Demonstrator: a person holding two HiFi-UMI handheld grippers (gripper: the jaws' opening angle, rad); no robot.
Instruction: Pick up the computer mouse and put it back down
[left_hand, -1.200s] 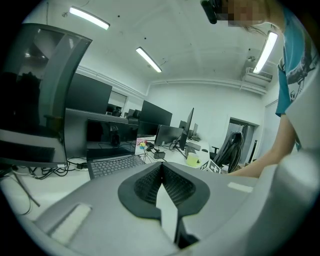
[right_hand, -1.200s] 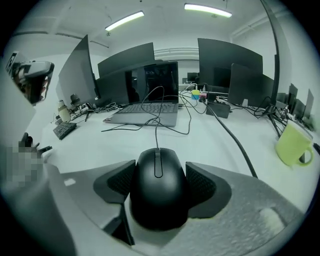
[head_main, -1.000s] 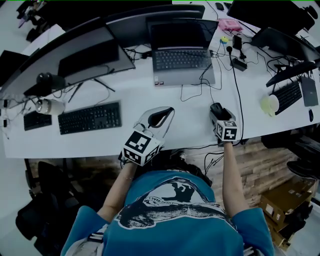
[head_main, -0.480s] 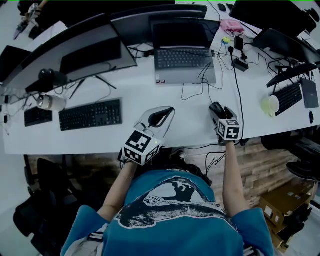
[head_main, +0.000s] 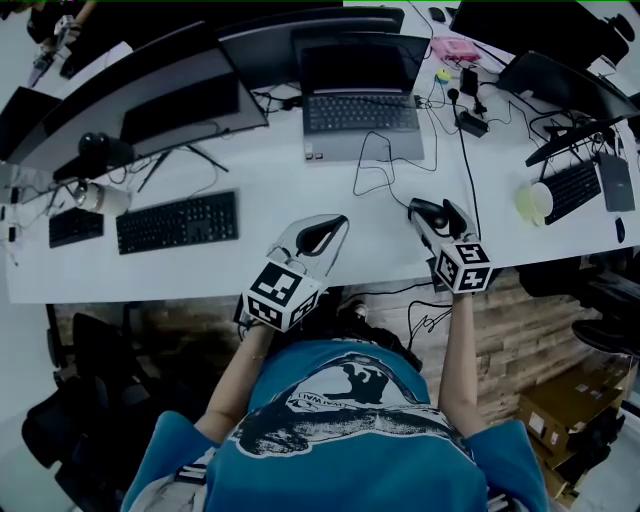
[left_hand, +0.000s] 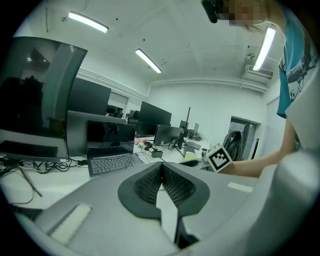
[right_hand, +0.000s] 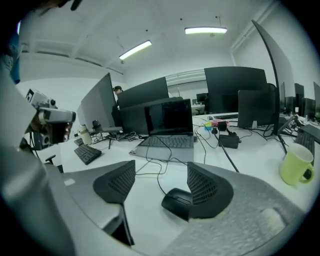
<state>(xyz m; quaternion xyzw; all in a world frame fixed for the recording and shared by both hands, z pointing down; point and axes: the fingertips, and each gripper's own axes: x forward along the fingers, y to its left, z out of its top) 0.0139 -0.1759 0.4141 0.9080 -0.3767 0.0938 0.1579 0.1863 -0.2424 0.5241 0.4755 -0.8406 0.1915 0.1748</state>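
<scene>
The right gripper's fingers are sitting open around the mouse at the counter's front edge, the left gripper's pressing shut.

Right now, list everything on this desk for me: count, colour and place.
computer mouse: one, black, front right
laptop: one, grey, open, centre back
keyboards: three, black, two at left, one far right
mug: one, pale yellow-green, right
monitors: several, dark, along the back
desk: one, white
left gripper: one, jaws together, empty
right gripper: one, jaws apart, either side of the mouse
</scene>
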